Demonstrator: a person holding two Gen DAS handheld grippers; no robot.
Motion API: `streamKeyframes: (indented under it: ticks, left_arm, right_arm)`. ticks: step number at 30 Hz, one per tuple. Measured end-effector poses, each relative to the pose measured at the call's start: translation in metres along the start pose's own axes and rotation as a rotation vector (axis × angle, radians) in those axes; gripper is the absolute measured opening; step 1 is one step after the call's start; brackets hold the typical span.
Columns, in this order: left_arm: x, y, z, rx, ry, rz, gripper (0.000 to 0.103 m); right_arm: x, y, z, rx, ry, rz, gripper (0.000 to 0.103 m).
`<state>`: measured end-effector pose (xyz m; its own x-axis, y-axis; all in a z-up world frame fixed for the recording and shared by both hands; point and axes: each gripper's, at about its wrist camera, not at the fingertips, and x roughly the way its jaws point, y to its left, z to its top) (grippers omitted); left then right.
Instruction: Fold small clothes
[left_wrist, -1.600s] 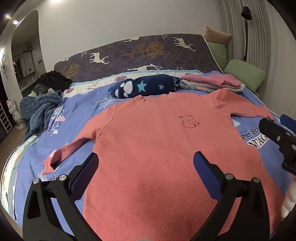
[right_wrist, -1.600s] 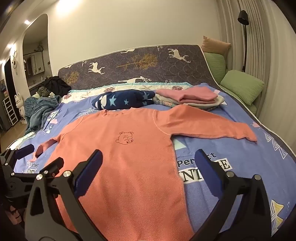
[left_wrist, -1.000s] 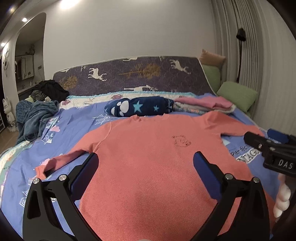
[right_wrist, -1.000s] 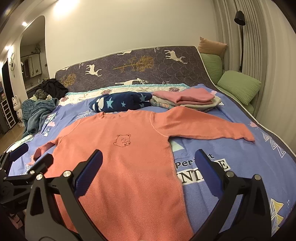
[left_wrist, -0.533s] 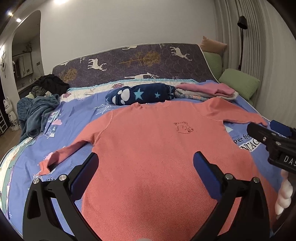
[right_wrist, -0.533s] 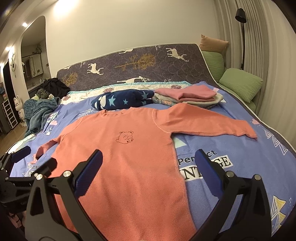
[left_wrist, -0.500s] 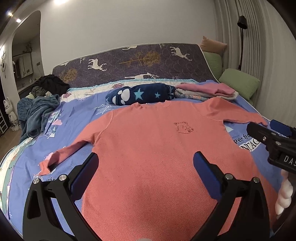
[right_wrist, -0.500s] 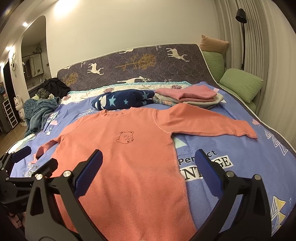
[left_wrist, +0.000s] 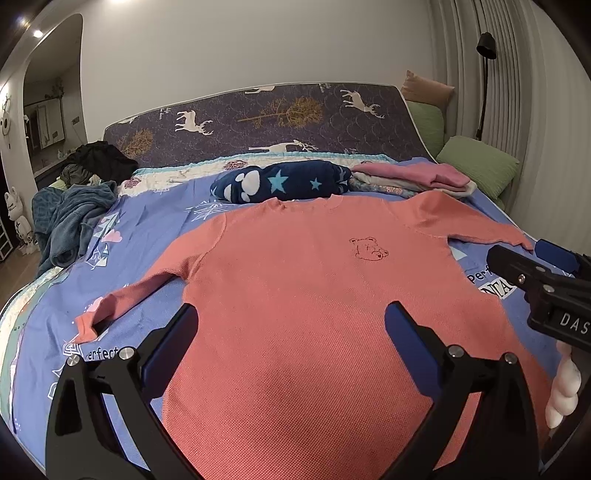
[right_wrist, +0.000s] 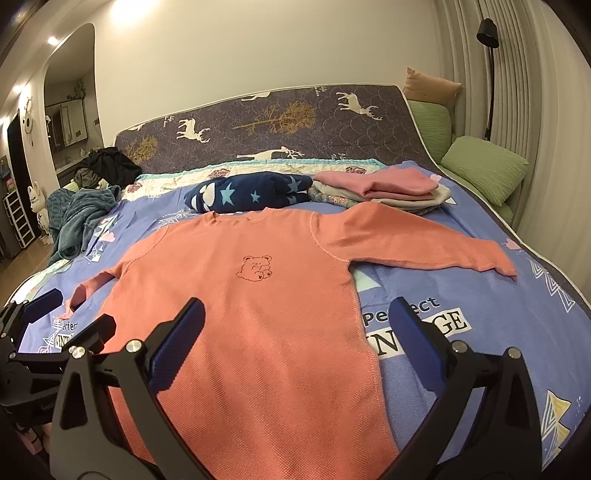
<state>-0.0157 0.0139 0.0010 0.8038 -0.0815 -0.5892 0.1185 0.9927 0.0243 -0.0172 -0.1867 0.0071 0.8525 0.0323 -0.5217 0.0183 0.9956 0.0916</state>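
Observation:
A salmon long-sleeved top with a small bear print lies flat, face up, on the blue bed sheet, both sleeves spread out. My left gripper hovers open above its lower body, nothing between the fingers. My right gripper hovers open over the top's right hem side, also holding nothing. In the left wrist view the right gripper shows at the right edge; in the right wrist view the left gripper shows at the left edge.
A navy star-print bundle and a stack of folded pink and grey clothes lie behind the collar. A teal blanket and dark clothes pile at the far left. Green pillows sit right of the headboard.
Both grippers stay open and drift slightly; the left view has dipped a little toward the top. The top has not moved.

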Motion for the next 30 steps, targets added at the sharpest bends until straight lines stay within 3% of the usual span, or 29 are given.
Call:
streamKeyframes:
  ticks: [21,30]
  left_arm:
    - [0.023,0.03,-0.004,-0.07,0.036,-0.039,0.101]
    - [0.039,0.042,-0.002,-0.084,0.071,-0.03,0.095]
  right_arm:
    - [0.027,0.016,-0.001,-0.031,0.057,-0.002,0.101]
    - [0.042,0.021,0.001,-0.047,0.082,-0.003,0.101]
